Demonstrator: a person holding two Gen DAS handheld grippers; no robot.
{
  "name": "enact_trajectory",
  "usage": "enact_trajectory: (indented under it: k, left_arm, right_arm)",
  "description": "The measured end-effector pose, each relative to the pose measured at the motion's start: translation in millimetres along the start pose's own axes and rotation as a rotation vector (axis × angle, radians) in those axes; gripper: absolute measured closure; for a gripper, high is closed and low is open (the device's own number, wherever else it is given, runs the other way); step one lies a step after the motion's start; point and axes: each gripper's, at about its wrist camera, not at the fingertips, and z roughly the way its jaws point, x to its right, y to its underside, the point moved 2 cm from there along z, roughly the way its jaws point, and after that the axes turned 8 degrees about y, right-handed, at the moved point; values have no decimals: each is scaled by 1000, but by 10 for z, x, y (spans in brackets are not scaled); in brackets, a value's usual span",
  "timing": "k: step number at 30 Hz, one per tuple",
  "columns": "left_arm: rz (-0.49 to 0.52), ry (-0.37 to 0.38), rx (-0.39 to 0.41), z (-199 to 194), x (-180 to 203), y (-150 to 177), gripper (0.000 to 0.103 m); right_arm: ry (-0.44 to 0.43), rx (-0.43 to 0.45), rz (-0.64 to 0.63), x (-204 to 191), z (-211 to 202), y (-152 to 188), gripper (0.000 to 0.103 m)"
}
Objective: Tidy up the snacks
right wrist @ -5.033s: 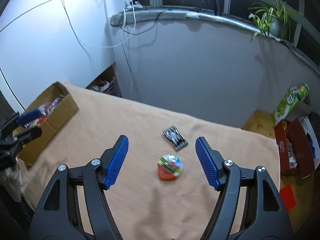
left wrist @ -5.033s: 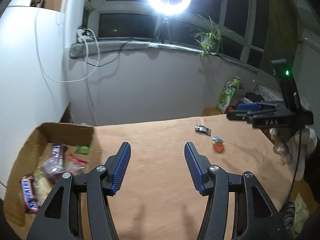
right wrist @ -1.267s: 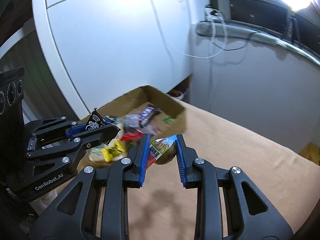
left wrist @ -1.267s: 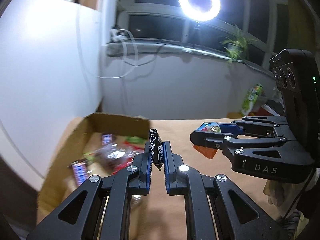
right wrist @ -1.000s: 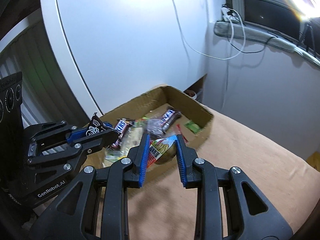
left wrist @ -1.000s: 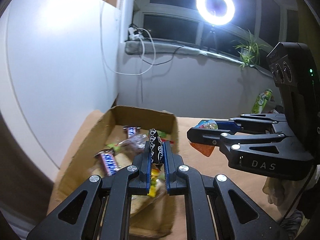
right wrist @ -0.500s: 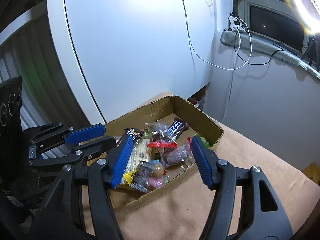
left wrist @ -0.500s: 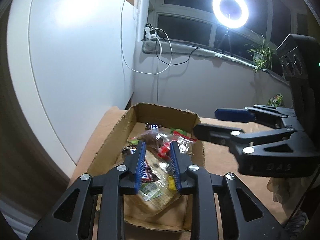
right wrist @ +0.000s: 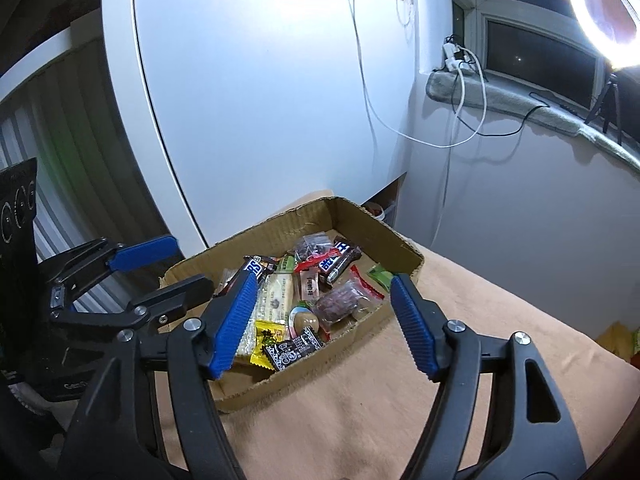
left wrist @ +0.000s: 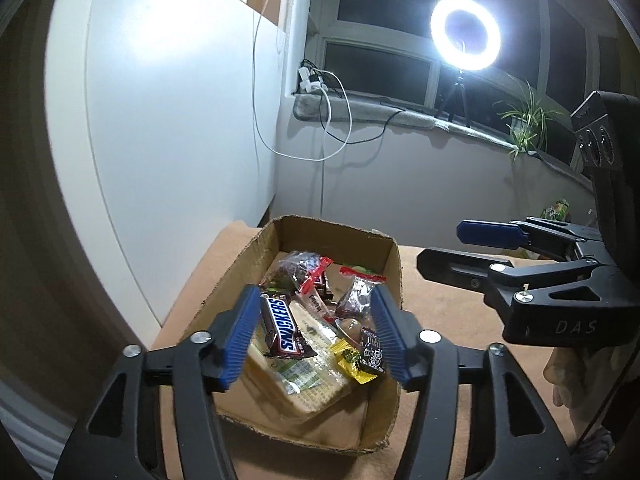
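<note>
Left gripper (left wrist: 314,334) spread above snack-filled cardboard box (left wrist: 394,276).

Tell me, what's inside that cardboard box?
The cardboard box holds a heap of wrapped snacks: a Snickers bar, a yellow candy, a black patterned packet and a large pale cracker pack beneath them. Whatever lies under the heap is covered.

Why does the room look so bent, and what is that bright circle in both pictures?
Left wrist view: a fisheye lens curves the walls; the ring light glares white against dark windows. Right wrist view: same bending, the ring light blown out at the corner; the cardboard box of snacks stays sharp.
</note>
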Motion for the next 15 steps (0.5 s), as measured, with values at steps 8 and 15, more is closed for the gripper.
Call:
enact_trajectory:
  k: [8, 15]
  left_arm:
    - [-7, -49, 43, -230, 42, 70, 27]
    - [0, -79, 69, -416, 80, 131, 22]
  right_arm:
    - [55, 53, 40, 76, -276, 112, 11]
    - [78, 53, 85, 207, -376, 227, 10]
